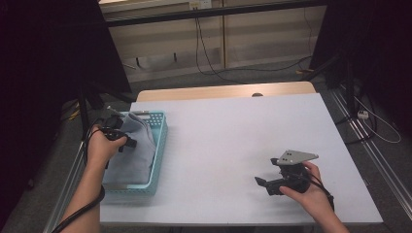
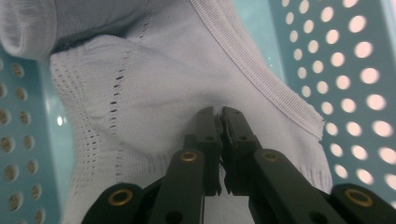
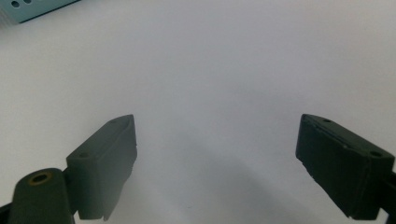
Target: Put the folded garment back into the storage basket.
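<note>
Left gripper [image 2: 219,114] down in the teal basket [image 1: 160,141] at the table's left edge, jaws pinched together on a fold of pale grey garment [image 2: 154,107]; right gripper [image 1: 267,183] resting apart on the white table [image 1: 228,136], jaws spread wide, holding nothing.

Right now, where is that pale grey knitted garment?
In the high view, the pale grey knitted garment lies in the turquoise perforated plastic basket at the table's left edge, pinched by the left hand-held gripper.
</note>
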Motion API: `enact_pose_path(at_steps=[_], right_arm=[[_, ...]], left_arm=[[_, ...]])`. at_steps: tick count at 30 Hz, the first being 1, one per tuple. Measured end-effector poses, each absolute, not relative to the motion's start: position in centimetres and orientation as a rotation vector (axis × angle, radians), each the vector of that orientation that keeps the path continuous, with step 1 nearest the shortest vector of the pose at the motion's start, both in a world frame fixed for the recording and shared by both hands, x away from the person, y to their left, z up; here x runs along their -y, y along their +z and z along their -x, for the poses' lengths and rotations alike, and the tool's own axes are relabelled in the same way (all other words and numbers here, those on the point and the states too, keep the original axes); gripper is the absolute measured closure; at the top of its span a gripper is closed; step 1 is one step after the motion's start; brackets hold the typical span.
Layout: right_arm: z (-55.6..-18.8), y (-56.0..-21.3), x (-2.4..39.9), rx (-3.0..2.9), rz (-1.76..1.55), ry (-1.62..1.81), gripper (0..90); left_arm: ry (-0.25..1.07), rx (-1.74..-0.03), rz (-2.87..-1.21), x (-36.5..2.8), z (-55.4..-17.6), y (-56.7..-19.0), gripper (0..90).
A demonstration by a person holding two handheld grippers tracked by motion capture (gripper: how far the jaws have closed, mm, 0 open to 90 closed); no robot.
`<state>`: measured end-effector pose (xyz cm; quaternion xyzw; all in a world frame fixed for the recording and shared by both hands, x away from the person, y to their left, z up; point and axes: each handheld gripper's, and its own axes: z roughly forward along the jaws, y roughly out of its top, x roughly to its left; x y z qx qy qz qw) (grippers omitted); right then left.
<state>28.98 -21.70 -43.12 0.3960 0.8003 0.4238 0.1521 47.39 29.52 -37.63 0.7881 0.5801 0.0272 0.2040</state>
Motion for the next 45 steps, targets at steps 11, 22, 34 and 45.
enact_pose_path(at_steps=[11,22,34,45], right_arm=[[-29.0,-43.2,21.8,-2.295,-1.142,1.216,12.6],[-29.1,-43.2,21.9,-2.293,-1.145,1.222,12.6],[-29.2,-43.3,21.9,-2.3,-1.147,1.224,12.5],[-29.3,-43.5,22.2,-2.298,-1.159,1.22,12.6]], left_arm=[[0.06,-1.645,-2.209,-29.2,-47.6,-40.0,90.0],[0.126,-1.62,-2.214,-29.4,-48.6,-37.0,90.0],[0.22,-1.615,-2.184,-28.0,-51.6,-38.4,90.0],[0.216,-1.621,-2.165,-27.1,-53.2,-41.0,90.0]])
